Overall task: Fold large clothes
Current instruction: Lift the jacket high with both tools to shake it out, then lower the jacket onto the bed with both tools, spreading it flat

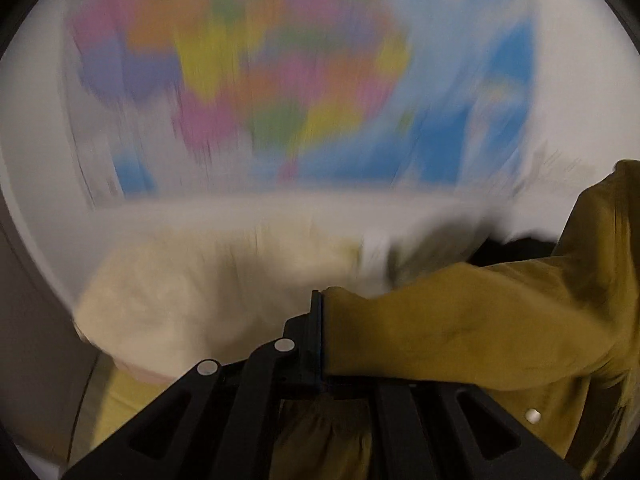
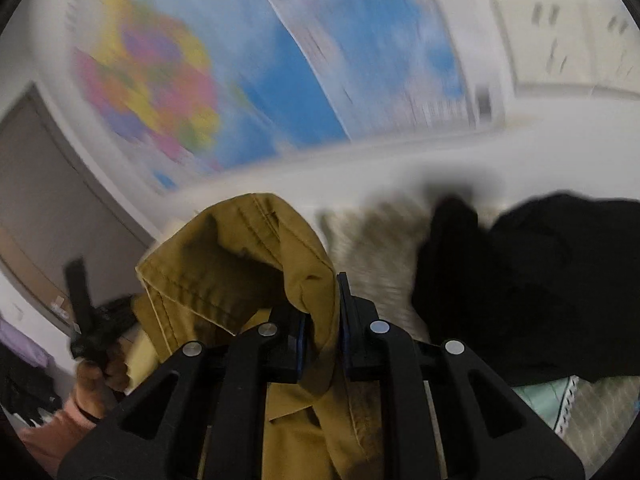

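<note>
Right wrist view shows the right gripper (image 2: 322, 332) clenched on a bunched ridge of a mustard-yellow garment (image 2: 240, 264), the cloth squeezed between its blue-lined pads and rising above them in a loose hood-like fold with stitched seams. Left wrist view shows the left gripper (image 1: 320, 340) closed tight on another stretch of the same garment, a sleeve-like length running off to the right, with a small pale snap or button (image 1: 534, 415) lower down. The fabric looks like a medium-weight woven cotton, matte and creased. No neat fold is visible yet: the garment hangs gathered between the two grippers, so the folding seems to be at an early stage. Behind lie a cream fleecy heap (image 1: 208, 280) and a black garment (image 2: 540, 288), apparently still unfolded, though blur makes that uncertain.
</note>
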